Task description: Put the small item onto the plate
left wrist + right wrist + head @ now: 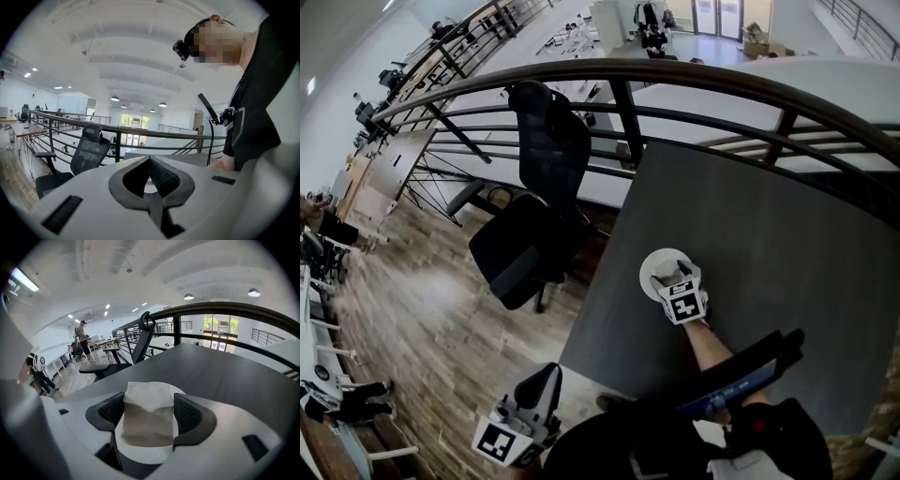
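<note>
Small packet poised over plate

The white left gripper [542, 382] is held back at 7 o'clock, jaws together and empty, apparently to stay clear. Toward 4 o'clock, the white right gripper [675, 278] is clamped on the small white-and-beige paper packet [147, 413], directly over the round white plate [140, 456] on the dark grey table [769, 244], evidently for setting down.

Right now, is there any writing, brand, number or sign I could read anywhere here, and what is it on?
No readable text anywhere.
The left cube and right cube carry black-and-white square patterns, not words.
The packet shows no print; the plate is plain.
The device at the person's chest: any marks are too small to read.
</note>
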Available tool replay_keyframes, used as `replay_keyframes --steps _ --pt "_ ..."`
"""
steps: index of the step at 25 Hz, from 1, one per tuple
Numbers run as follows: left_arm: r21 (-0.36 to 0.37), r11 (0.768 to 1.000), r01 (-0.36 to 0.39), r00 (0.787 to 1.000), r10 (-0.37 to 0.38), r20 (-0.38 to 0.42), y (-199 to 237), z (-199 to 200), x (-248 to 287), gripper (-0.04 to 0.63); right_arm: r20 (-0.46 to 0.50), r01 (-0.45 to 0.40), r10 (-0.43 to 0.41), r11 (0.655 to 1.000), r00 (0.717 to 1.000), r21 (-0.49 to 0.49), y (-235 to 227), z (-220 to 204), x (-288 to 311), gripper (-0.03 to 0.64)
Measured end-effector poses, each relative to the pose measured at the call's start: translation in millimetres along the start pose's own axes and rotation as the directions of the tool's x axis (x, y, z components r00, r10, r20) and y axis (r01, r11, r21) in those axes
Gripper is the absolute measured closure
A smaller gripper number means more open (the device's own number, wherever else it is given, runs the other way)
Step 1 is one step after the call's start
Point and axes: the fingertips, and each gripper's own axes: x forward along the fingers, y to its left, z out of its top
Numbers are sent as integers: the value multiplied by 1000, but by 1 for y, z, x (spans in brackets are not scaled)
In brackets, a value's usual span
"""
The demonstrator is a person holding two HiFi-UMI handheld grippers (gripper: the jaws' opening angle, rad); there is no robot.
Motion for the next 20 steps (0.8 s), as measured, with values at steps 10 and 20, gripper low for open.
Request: replay_keyframes --steps 10,20 --pt "-2 999 -35 999 35 -13 3 -3 -10 592 -52 24 -26 999 998 -34 1 -15 18 286" --pt "-4 999 -45 999 45 -12 4 -5 -12 592 -91 61 -73 989 993 -134 -4 -17 32 285"
